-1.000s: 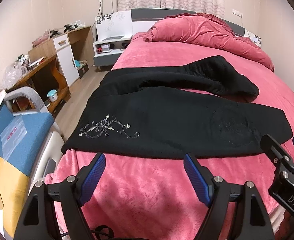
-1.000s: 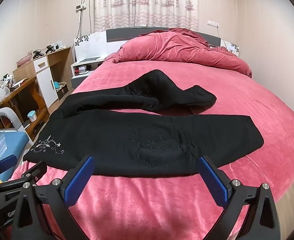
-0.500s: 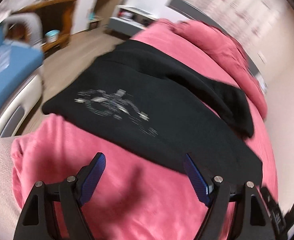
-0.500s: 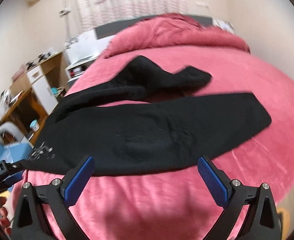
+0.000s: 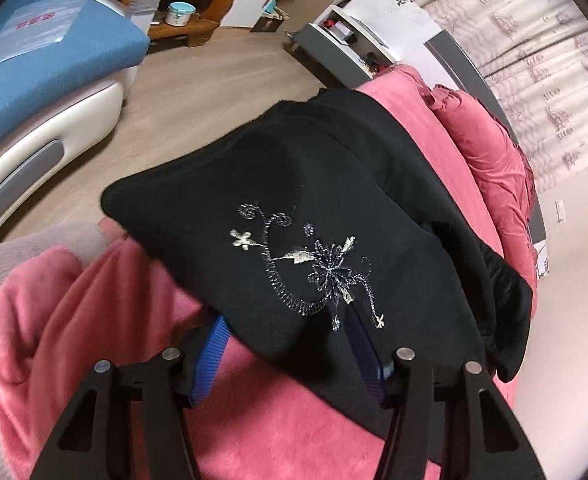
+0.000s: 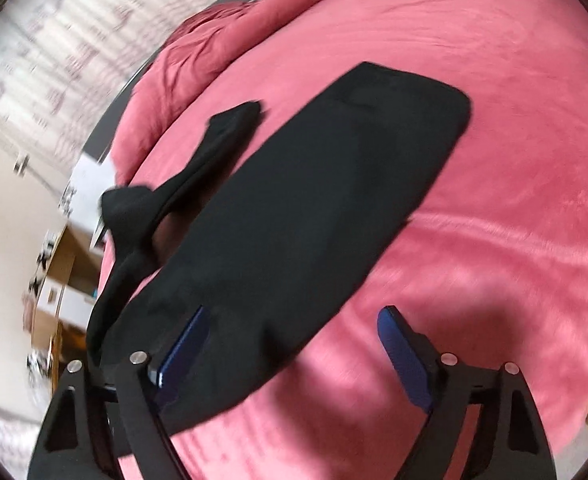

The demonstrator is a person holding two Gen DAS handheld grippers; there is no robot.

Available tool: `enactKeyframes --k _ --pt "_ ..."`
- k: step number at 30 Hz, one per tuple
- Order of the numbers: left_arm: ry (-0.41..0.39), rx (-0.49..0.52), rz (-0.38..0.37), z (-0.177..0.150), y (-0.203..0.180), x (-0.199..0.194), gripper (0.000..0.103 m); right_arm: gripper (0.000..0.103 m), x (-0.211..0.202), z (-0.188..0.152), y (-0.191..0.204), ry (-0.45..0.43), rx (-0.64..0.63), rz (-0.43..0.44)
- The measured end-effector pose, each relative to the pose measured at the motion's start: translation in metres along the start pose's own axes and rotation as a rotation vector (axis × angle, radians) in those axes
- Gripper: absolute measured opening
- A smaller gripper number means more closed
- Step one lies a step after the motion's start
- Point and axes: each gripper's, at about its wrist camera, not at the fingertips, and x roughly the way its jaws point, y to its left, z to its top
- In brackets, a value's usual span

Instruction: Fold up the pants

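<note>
Where the bed (image 5: 105, 292) ends at its left edge above the wooden floor (image 5: 197, 92), the black pants (image 5: 294, 208) are seen to overhang that edge slightly, the silver floral embroidery (image 5: 310, 268) facing up. At the near edge of the bed, the left hand-held gripper (image 5: 289, 344) is held with its blue pads spread wide, and the hem of the pants is draped between and over them; the left pad (image 5: 209, 356) is partly hidden under the cloth. Whether the fabric is actually pinched cannot be told. Beyond the pants, a crumpled pink duvet (image 5: 490, 136) is piled toward the headboard. In the right wrist view, one pants leg (image 6: 326, 200) is laid flat across the pink bedspread (image 6: 494, 240), while the other leg (image 6: 197, 168) is bunched beside it toward the head of the bed. The right hand-held gripper (image 6: 294, 356) is likewise opened wide at the near edge, its left pad (image 6: 185, 348) lying against the cloth and its right pad (image 6: 402, 360) over bare bedspread.
</note>
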Motion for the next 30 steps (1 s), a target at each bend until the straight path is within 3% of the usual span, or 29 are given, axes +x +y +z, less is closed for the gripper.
enactKeyframes --k 6,7,8,9,10,11,13,17,25,30 --pt "-0.043 0.009 -0.019 0.004 -0.001 0.015 0.058 0.078 0.026 0.036 -0.032 -0.032 0.165 0.051" --pt "-0.05 -0.012 -0.024 0.005 0.001 0.017 0.058 0.073 0.027 0.041 -0.03 -0.044 0.162 0.053" --pt "-0.051 -0.027 -0.028 0.007 0.001 0.019 0.047 0.068 0.03 0.047 -0.027 -0.047 0.142 0.037" --pt "-0.049 -0.037 -0.026 0.008 0.002 0.022 0.023 0.049 0.033 0.052 -0.022 -0.042 0.107 0.004" --pt "-0.039 -0.038 -0.026 0.011 0.003 0.025 0.02 0.018 0.037 0.056 -0.018 -0.04 0.077 -0.018" --pt "-0.038 -0.045 -0.03 0.011 0.003 0.025 0.018 0.01 0.039 0.06 -0.016 -0.038 0.069 -0.026" --pt "-0.059 -0.041 -0.041 0.008 0.0 0.018 0.014 0.009 0.035 0.067 -0.018 -0.057 0.09 -0.019" --pt "-0.11 0.084 -0.037 -0.002 -0.017 -0.008 0.012 0.008 0.008 0.079 -0.027 -0.15 0.059 -0.036" --pt "-0.063 0.28 -0.088 -0.049 -0.039 -0.042 0.012 0.007 -0.05 0.097 -0.061 -0.235 0.067 -0.118" --pt "-0.023 0.357 -0.094 -0.087 -0.043 -0.063 0.012 0.007 -0.082 0.096 -0.097 -0.229 0.07 -0.158"
